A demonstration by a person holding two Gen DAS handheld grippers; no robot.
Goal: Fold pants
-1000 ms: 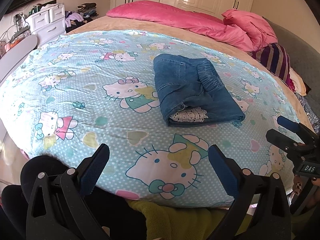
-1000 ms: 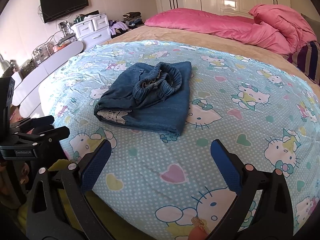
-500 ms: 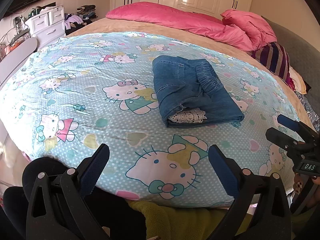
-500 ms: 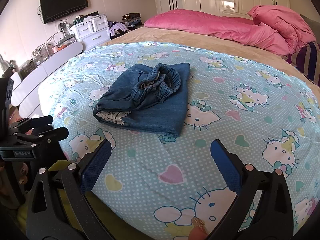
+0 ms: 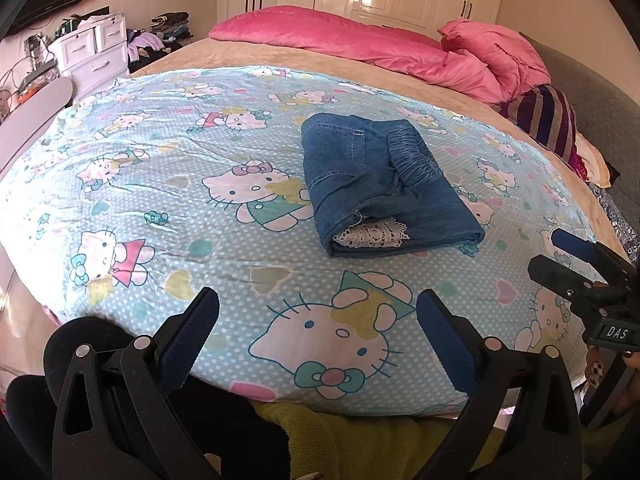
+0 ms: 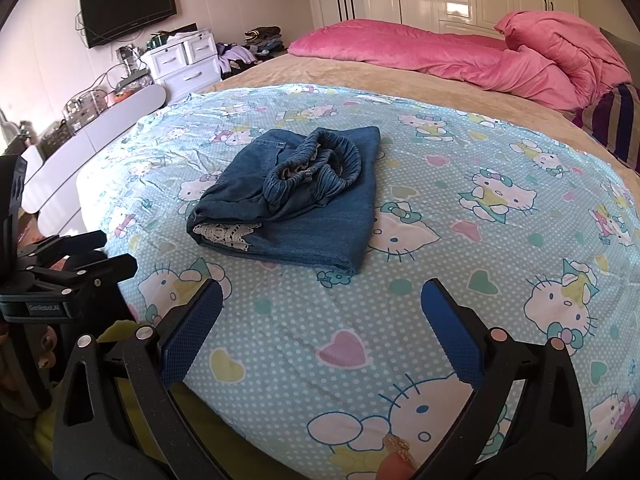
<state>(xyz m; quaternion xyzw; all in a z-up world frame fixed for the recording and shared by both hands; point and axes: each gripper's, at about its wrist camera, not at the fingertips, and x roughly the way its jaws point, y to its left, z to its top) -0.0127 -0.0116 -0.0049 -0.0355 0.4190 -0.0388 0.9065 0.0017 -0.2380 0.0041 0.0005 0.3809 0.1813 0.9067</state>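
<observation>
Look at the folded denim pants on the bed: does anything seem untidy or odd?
Yes. The blue denim pants are folded, but their gathered elastic waistband bunches loosely on top, and white lace trim pokes out at the near edge.

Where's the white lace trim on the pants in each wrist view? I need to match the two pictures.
Left wrist: lace trim just right of centre, at the near end of the pants.
Right wrist: lace trim left of centre, at the fold's near-left corner.
Shared landmark: pink duvet at the far end of the bed.
</observation>
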